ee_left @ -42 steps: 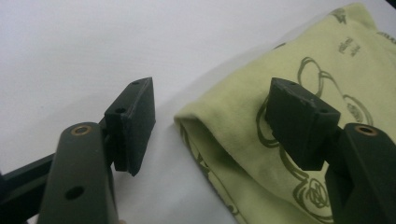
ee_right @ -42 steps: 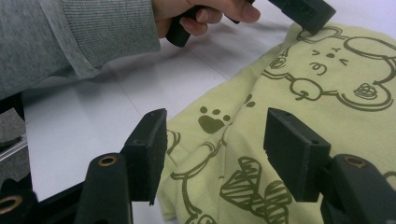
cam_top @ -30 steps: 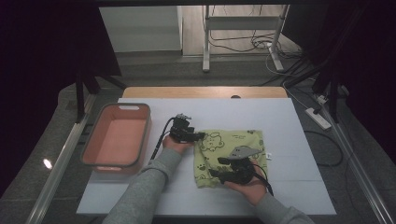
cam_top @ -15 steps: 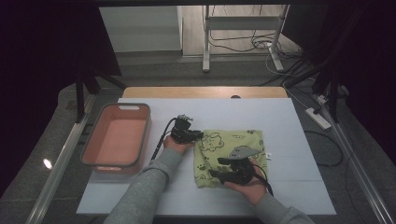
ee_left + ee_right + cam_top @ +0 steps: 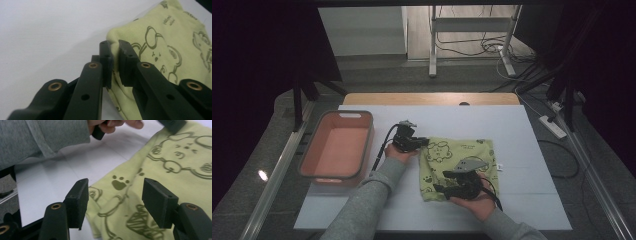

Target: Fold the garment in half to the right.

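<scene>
Green cloth [image 5: 459, 167] lies flat on bench [image 5: 522, 135]; left tool [image 5: 114, 62], jaws just closed, pinches its ten-o'clock corner, while right tool [image 5: 116, 202] hangs open over its six-o'clock edge.

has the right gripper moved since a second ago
No. The right gripper sits over the near left corner of the green cloth, the same spot against the cloth and the table's near edge as before.
</scene>
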